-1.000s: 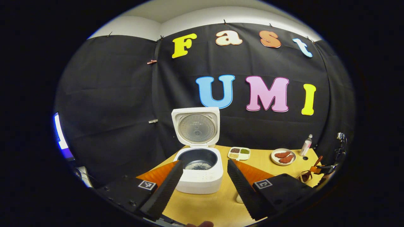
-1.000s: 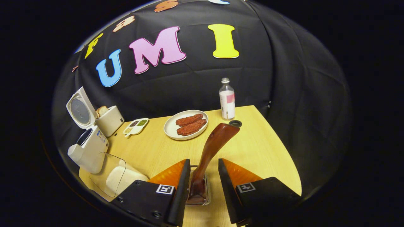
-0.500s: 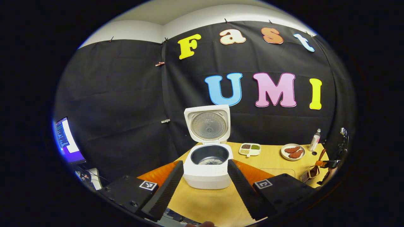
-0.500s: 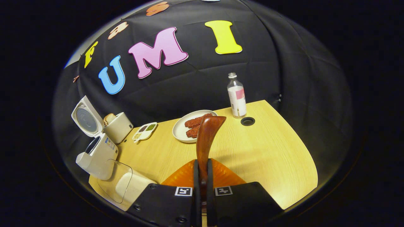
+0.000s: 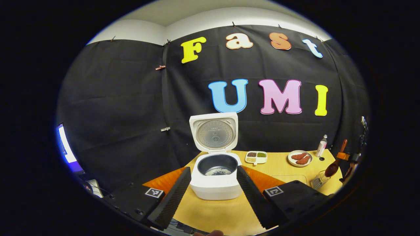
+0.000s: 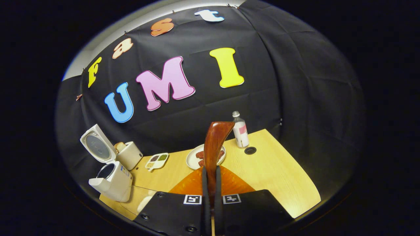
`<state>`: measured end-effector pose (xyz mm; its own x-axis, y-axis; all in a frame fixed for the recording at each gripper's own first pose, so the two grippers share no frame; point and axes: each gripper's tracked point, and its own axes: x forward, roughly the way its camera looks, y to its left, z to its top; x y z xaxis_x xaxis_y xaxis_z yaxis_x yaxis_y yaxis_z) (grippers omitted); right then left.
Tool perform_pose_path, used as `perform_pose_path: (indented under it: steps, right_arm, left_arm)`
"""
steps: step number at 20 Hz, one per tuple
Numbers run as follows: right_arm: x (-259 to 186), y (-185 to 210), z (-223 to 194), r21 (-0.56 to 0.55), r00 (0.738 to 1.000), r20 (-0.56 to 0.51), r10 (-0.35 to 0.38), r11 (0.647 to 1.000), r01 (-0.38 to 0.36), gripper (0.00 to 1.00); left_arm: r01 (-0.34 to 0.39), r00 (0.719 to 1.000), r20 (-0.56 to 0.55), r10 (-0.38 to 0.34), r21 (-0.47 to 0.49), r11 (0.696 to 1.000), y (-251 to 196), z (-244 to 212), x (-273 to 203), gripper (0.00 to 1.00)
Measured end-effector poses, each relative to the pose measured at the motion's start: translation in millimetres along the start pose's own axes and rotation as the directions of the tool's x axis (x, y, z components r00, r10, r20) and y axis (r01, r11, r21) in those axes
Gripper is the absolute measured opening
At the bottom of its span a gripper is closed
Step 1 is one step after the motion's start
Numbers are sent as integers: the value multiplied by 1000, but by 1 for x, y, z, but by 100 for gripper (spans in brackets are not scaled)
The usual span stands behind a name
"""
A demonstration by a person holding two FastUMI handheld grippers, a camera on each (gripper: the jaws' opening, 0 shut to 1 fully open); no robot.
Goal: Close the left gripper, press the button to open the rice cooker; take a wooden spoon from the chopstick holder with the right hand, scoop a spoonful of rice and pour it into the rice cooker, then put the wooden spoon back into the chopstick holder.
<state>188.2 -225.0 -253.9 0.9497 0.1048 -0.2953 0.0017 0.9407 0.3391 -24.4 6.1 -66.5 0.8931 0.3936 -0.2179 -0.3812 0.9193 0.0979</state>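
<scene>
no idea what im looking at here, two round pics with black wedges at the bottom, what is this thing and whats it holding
There is no robot: a person carries a two-finger gripper in each hand, and a fisheye camera rides on each. The black wedges are that gripper's own fingers.

In the left gripper view, the left gripper is open and holds nothing. It faces a white rice cooker with its lid up and some rice in the pot.

In the right gripper view, the right gripper is shut on a wooden spoon. In the left gripper view the spoon hangs just above a wire chopstick holder.

On the yellow table also stand a plate of reddish food, a divided dish of grains, a bottle and a toaster.
</scene>
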Motion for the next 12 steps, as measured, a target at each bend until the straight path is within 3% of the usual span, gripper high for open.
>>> perform_pose_path:
  steps: [6, 7, 9, 10, 12]
  right_arm:
    - [-52, 96, 22, -53, 996, 86, 9, 999, -5, 8]
    - [-53, 111, 19, -74, 996, 94, 7, 997, 0, 13]
    - [-49, 141, 6, -122, 995, 100, -4, 992, 16, 8]
    - [-47, 157, -3, -146, 995, 96, -3, 989, 17, 13]
    - [-38, 187, -26, -187, 997, 74, -2, 982, 16, 8]
  left_arm:
    - [145, 989, 19, -145, -11, 989, 28, -7, 25, 96]
    - [163, 986, 20, -163, -18, 986, 32, -8, 28, 96]
    - [206, 978, 26, -205, -27, 978, 40, -11, 34, 96]
    - [221, 975, 31, -220, -26, 975, 45, -12, 38, 96]
    - [236, 971, 28, -236, -18, 971, 54, -17, 44, 96]
